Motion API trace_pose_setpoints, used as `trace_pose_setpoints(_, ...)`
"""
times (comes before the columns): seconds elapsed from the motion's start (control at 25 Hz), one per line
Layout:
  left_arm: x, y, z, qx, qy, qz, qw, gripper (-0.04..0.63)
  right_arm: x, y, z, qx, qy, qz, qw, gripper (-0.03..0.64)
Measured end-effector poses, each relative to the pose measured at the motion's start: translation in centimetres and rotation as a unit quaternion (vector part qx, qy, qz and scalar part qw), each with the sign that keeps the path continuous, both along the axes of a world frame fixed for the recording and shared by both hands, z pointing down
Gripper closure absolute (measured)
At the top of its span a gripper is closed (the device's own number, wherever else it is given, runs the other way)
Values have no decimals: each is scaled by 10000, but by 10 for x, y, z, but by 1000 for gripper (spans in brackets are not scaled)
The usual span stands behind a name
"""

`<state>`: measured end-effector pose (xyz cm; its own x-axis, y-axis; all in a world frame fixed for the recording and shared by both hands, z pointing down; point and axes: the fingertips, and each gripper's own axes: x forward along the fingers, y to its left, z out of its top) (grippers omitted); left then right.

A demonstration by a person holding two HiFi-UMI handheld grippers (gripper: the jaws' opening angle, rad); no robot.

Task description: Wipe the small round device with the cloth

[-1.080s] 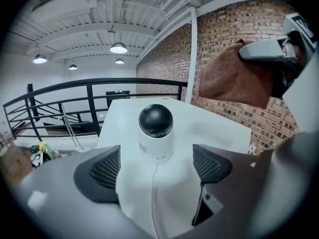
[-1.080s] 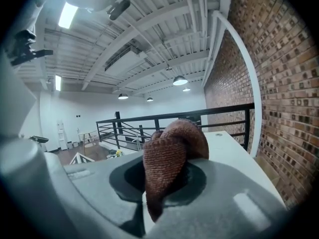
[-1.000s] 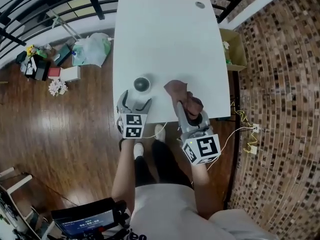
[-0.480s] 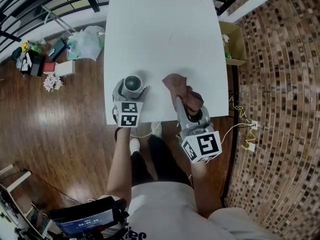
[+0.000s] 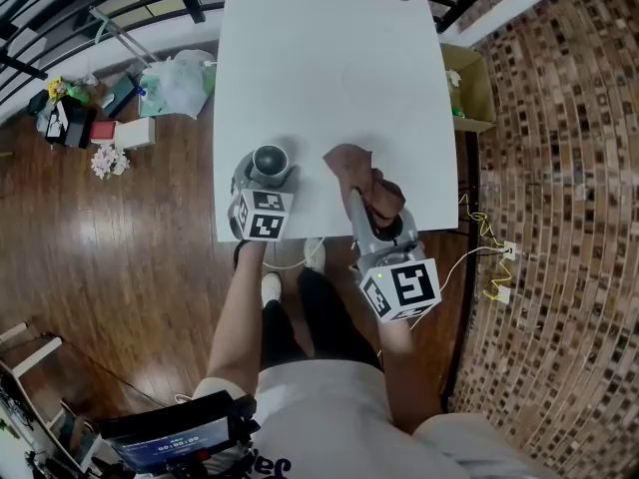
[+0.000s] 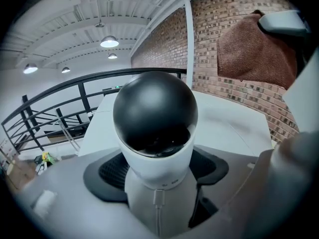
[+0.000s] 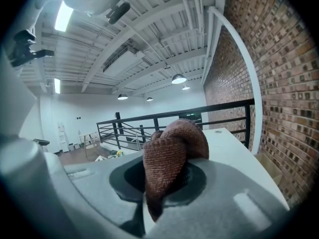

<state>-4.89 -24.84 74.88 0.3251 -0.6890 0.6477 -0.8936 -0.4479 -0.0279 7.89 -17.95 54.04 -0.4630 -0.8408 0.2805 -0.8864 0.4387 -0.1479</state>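
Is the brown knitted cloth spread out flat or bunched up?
Bunched up: the brown knitted cloth is pinched into folds in the jaws of the right gripper.

White desk (image 5: 329, 68), small round device (image 5: 271, 161) with glossy black dome and white body, reddish-brown ribbed cloth (image 5: 367, 190), grey fingers (image 7: 239, 198), black-and-white square-patterned marker cubes (image 5: 262, 215), dark brown wood floor (image 5: 130, 267), mottled brown-and-cream brick wall (image 5: 559, 218)

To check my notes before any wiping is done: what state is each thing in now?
small round device: upright on table, cable plugged in.
cloth: bunched, clamped.
left gripper: jaws around the small round device, have just been closing; firm grip unclear.
right gripper: shut on cloth.
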Motion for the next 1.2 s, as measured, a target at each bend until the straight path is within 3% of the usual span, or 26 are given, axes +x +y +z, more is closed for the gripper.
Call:
trace_pose_setpoints(0.2, 9, 16, -16, -407, 504, 392, 9971, 198, -4, 3, -6, 11, -60, -64, 10000, 591)
trace_pose_setpoints(0.36, 17, 44, -49, -730, 676, 933, 9907, 198, -25, 14, -26, -197, -458, -955, 9942, 591)
trace_pose_setpoints(0.48, 25, 66, -86, -879, 575, 1589, 9817, 198, -55, 28, -68, -425, -998, -2222, 9689, 591)
trace_pose_setpoints(0.6, 31, 87, -132, -993, 576, 2060, 9718, 198, -89, 42, -116, -976, -1306, -3350, 9280, 591)
trace_pose_setpoints(0.68, 33, 103, -161, -1101, 652, 2261, 9657, 198, -113, 54, -130, -1345, -978, -3884, 9064, 591)
trace_pose_setpoints(0.84, 28, 118, -210, -1036, 707, 2372, 9633, 198, -148, 63, -118, -1500, 705, -4095, 8971, 592)
trace_pose_setpoints(1.04, 21, 136, -246, -829, 749, 2500, 9618, 198, -173, 56, -138, -786, 1823, -3902, 8991, 592)
trace_pose_setpoints(1.12, 18, 141, -254, -729, 770, 2546, 9612, 199, -174, 45, -142, -686, 1902, -3828, 9014, 592)
trace_pose_setpoints(1.2, 14, 143, -261, -633, 838, 2546, 9613, 201, -168, 32, -146, -750, 1724, -3668, 9111, 592)
